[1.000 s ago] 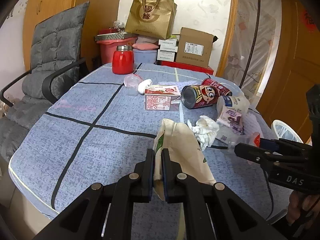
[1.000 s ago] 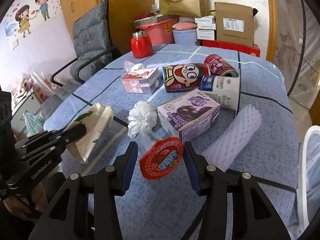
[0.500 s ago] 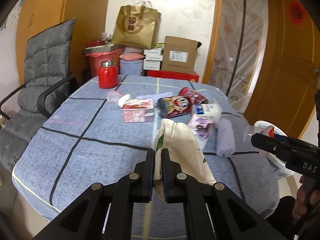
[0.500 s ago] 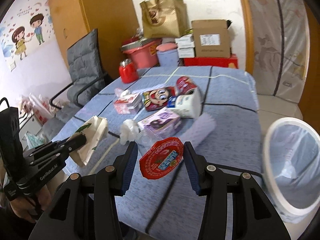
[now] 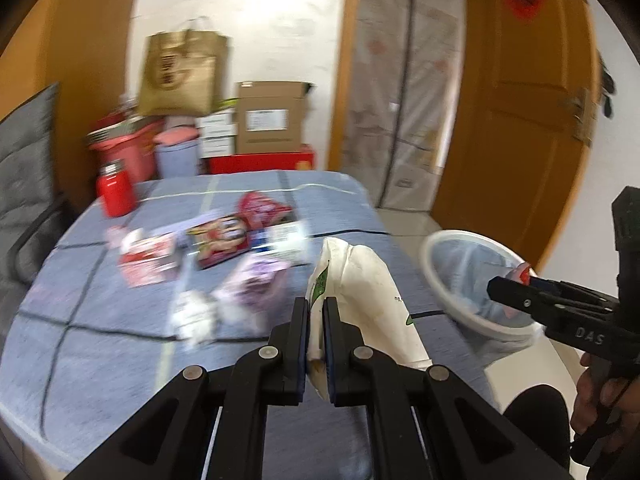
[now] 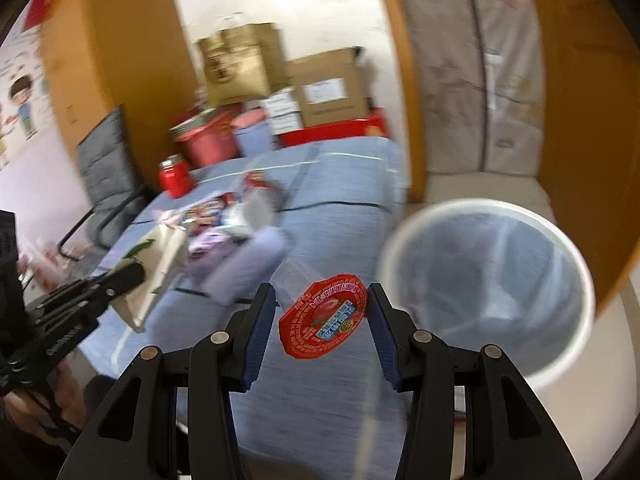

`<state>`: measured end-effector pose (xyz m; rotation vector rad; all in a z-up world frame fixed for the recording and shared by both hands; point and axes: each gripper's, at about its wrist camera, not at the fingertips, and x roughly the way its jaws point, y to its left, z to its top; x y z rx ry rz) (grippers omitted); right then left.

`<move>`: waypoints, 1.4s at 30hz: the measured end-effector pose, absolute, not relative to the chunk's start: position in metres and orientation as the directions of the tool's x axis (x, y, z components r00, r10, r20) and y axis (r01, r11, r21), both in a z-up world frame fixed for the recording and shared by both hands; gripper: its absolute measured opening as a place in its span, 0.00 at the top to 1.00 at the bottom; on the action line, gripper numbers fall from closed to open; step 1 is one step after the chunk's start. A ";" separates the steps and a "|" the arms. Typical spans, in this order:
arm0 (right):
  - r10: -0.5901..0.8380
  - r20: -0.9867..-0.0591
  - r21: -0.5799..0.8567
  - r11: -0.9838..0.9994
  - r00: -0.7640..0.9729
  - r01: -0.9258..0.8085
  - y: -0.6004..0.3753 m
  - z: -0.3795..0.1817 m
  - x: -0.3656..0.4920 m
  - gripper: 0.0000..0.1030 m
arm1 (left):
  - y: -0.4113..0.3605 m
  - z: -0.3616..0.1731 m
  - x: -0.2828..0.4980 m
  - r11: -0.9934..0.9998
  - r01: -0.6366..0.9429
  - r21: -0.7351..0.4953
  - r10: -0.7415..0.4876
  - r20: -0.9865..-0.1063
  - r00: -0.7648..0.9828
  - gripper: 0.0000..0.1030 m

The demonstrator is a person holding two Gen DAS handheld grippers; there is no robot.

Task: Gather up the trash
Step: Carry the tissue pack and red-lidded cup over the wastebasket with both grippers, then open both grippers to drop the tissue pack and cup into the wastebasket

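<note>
My left gripper (image 5: 316,308) is shut on a white paper bag (image 5: 360,288) with green print and holds it above the blue table. It also shows in the right wrist view (image 6: 160,256). My right gripper (image 6: 322,312) is shut on a clear plastic cup with a red foil lid (image 6: 324,322) and holds it near the table's right edge, left of the white trash bin (image 6: 576,264). The bin has a clear liner and stands on the floor; it also shows in the left wrist view (image 5: 432,268).
Several cartons, cans, a crumpled tissue (image 5: 192,312) and a red jar (image 5: 116,194) lie on the blue table (image 5: 80,344). A grey chair (image 5: 24,184) stands at left. Boxes and buckets are stacked behind. A wooden door (image 5: 520,120) is at right.
Both grippers have swung right with their loads, away from the table's middle. The trash bin has come into view and grown larger, close to the right gripper.
</note>
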<state>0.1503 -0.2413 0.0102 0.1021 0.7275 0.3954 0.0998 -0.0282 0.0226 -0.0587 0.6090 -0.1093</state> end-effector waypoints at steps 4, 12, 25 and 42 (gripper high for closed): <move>0.319 -0.643 0.225 0.948 0.696 -0.226 -0.280 0.003 0.158 0.53 | -0.064 0.019 0.121 0.980 0.174 -0.094 -0.197 -0.573 0.795 0.93; 0.212 -0.681 0.204 0.974 0.701 -0.096 -0.335 -0.015 0.172 0.53 | -0.129 0.004 0.169 0.940 0.320 -0.117 -0.324 -0.597 0.734 0.93; 0.152 -0.723 0.177 0.984 0.674 -0.032 -0.365 -0.035 0.193 0.52 | -0.183 -0.024 0.221 0.893 0.417 -0.169 -0.421 -0.642 0.641 0.92; 0.153 -0.660 0.165 0.985 0.735 -0.057 -0.350 -0.007 0.169 0.46 | -0.147 -0.007 0.192 0.927 0.333 -0.173 -0.367 -0.606 0.706 0.83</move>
